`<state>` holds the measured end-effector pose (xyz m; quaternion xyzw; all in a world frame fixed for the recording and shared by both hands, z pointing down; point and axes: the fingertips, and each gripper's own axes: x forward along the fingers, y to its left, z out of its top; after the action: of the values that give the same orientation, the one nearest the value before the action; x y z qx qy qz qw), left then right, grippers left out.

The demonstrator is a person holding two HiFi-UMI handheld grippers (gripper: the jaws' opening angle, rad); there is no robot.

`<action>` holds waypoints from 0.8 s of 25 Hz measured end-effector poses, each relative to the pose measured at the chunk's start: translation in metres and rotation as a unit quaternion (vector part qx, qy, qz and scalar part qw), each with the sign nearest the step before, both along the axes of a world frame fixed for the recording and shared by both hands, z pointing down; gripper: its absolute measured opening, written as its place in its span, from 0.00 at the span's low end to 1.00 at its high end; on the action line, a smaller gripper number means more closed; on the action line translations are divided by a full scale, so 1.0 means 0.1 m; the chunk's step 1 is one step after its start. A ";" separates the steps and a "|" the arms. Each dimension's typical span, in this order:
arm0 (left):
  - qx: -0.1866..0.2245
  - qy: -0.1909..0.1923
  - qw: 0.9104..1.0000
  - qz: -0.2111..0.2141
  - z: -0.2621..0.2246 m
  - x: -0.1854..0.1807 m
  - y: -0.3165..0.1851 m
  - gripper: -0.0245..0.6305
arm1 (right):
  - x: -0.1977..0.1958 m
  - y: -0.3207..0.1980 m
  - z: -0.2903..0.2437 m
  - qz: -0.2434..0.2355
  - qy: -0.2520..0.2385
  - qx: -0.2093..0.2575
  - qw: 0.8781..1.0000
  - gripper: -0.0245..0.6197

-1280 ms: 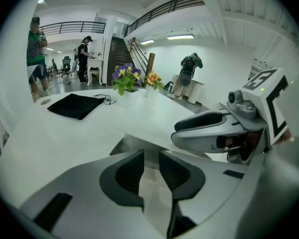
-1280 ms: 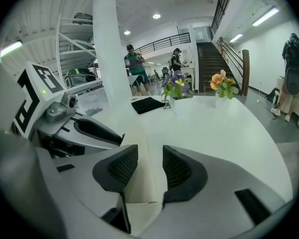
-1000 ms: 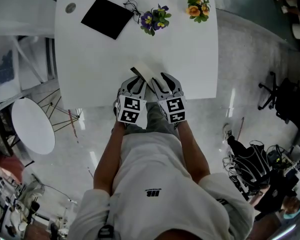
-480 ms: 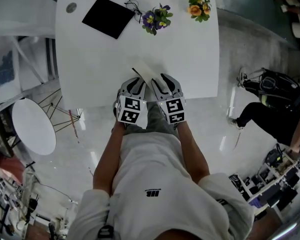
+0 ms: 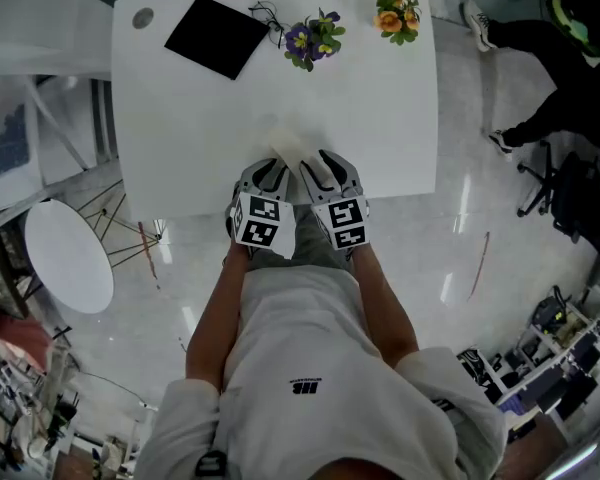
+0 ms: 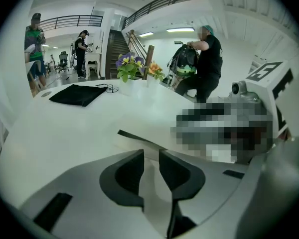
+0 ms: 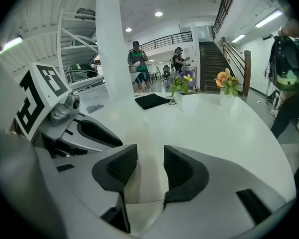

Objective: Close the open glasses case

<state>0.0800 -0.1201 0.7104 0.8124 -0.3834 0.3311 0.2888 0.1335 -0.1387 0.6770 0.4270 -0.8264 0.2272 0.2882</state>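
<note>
- Glasses case: cream-coloured, it lies at the 6 o'clock edge of the white bench, right in front of you and between your two tools.
- In the left gripper view the lid is almost down, with only a thin dark slit showing along one side.
- Your left tool meets the case from 7 o'clock. Its jaws stand a narrow gap apart, and the cream case fills that gap, pinched between the pads.
- Your right tool comes in from 5 o'clock, just beside the left one. Its jaws likewise clamp the case.
- Across the bench, well apart from the case, are a black cloth at 11 o'clock, purple flowers at 12 and orange flowers at 1 o'clock.
</note>
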 end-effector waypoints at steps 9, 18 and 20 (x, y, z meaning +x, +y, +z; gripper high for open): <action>-0.005 -0.001 1.000 0.011 0.04 -0.05 0.03 0.20 | -0.07 0.03 -0.01 0.000 0.017 0.005 1.000 0.30; 0.028 0.007 0.999 0.029 -0.20 -0.17 -0.02 0.20 | -0.06 0.02 -0.22 0.033 0.018 0.031 0.999 0.30; 0.050 0.013 0.998 0.032 -0.35 -0.22 -0.07 0.21 | -0.05 0.02 -0.34 0.043 0.020 0.044 0.998 0.30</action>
<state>0.0578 -0.1266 0.6757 0.8418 -0.3695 0.3103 0.2418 0.1281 -0.1371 0.6427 0.4790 -0.8107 0.1941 0.2751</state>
